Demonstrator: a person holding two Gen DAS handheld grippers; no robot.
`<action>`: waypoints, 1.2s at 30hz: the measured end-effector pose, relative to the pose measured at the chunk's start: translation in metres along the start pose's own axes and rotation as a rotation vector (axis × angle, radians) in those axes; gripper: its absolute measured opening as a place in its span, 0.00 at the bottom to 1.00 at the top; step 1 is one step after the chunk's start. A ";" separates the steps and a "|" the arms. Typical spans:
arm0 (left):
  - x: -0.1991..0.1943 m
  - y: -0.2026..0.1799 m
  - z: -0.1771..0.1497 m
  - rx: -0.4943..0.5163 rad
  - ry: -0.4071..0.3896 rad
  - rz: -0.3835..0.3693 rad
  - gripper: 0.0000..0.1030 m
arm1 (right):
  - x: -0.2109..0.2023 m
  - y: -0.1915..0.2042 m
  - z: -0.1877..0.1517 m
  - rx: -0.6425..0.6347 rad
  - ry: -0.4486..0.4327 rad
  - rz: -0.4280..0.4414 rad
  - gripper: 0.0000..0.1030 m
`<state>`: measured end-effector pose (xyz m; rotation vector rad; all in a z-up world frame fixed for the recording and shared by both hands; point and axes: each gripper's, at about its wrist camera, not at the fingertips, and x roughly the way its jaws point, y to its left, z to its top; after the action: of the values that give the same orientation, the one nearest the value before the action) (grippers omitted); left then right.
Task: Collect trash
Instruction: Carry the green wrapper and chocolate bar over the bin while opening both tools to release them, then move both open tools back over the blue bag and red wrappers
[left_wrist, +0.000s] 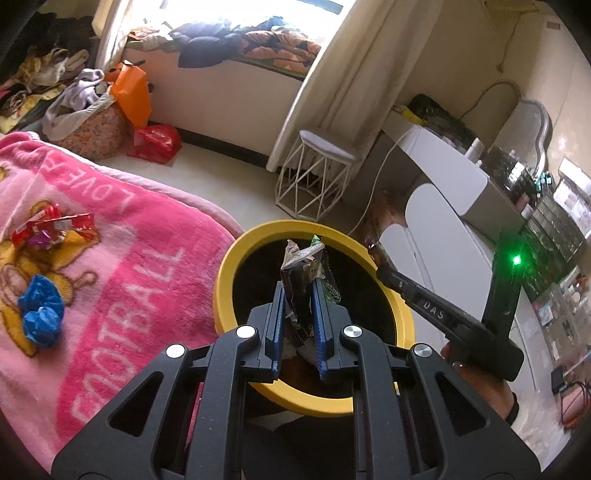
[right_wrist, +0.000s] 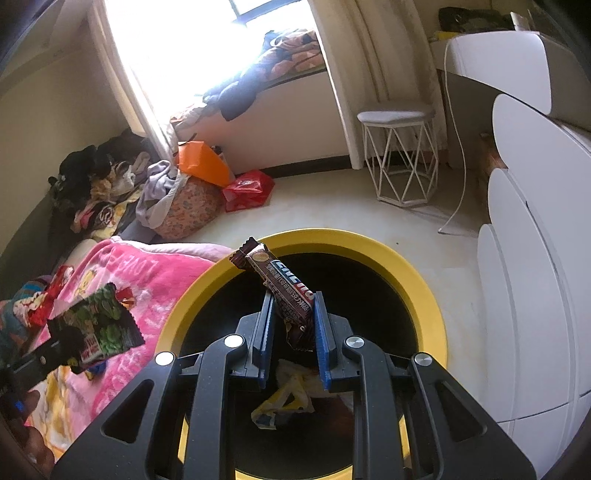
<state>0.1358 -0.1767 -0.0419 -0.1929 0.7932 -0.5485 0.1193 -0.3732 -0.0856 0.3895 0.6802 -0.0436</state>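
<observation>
While both grippers hang over the bin (right_wrist: 424, 280), the left gripper (left_wrist: 298, 291) pinches a crumpled packet (left_wrist: 304, 266) and the right gripper (right_wrist: 291, 306) clamps a wrapper (right_wrist: 280, 284) low down; both look light, crinkly, slippery film.

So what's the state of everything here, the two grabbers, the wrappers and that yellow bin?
Left gripper: shut on green snack packet, over the bin.
Right gripper: shut on brown wafer wrapper, over the bin.
Yellow bin: open, some trash inside.
Red wrappers: lying on the blanket.
</observation>
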 end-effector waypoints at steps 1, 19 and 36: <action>0.003 -0.001 -0.001 0.004 0.008 0.000 0.09 | 0.001 -0.001 0.000 0.004 0.003 -0.001 0.19; 0.047 -0.011 -0.012 0.046 0.112 -0.012 0.09 | 0.006 -0.013 -0.002 0.042 0.021 -0.008 0.28; 0.018 0.013 -0.002 -0.029 0.003 0.029 0.76 | -0.001 -0.002 0.000 -0.008 0.003 -0.020 0.48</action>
<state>0.1501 -0.1750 -0.0592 -0.2071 0.8059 -0.5101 0.1178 -0.3749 -0.0856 0.3751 0.6868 -0.0591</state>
